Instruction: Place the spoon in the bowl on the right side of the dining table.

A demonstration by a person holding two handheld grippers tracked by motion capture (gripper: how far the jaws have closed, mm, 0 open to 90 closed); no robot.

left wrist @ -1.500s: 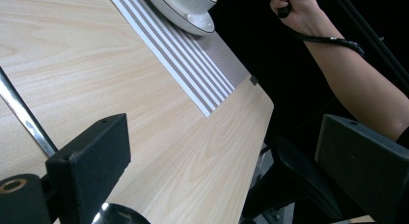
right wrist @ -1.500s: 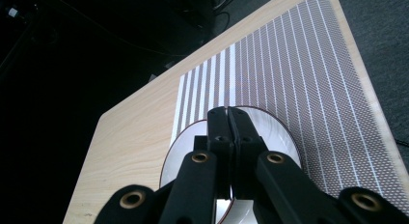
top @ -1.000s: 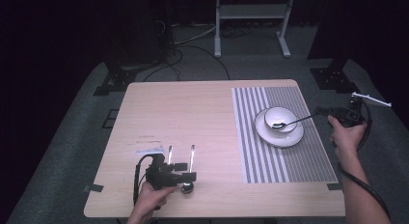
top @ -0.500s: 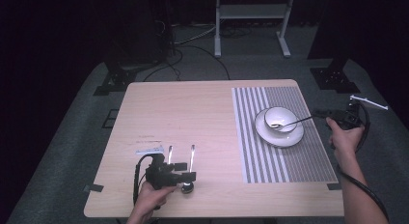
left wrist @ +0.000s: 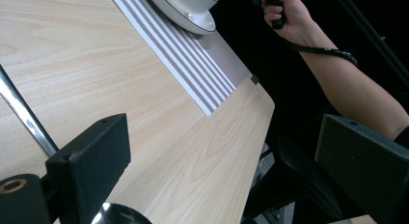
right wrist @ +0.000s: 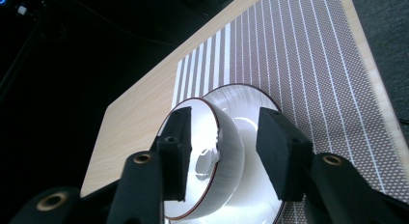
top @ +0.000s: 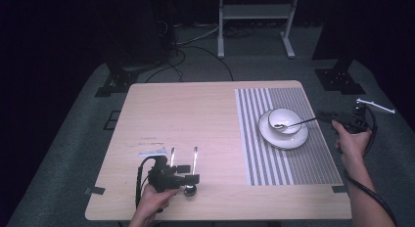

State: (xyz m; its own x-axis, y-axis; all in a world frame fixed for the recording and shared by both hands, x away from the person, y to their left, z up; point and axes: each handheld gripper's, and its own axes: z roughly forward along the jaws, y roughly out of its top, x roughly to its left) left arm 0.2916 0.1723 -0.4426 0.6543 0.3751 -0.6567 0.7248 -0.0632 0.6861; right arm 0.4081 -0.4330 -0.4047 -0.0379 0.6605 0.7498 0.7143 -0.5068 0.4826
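Spoon [top: 295, 123] first: its thin steel handle points at my right gripper [right wrist: 224, 122], whose jaws have just been opening and now stand about half apart; in the right gripper view I see nothing pressed between the pads, so I judge it released. Its scoop end lies in the white bowl [right wrist: 212, 161], which sits on a plate [top: 299, 140] on the striped mat [top: 293, 163] at the table's [top: 195, 114] right side. I expect it to be light, stiff and slick; I'd take it mid-handle, across the flat, squeezing firmly. The bowl and plate look like breakable ceramic, so no prying against the rim. My left gripper [top: 188, 173] stands wide over the second spoon [top: 194, 163] near the front edge, holding nothing.
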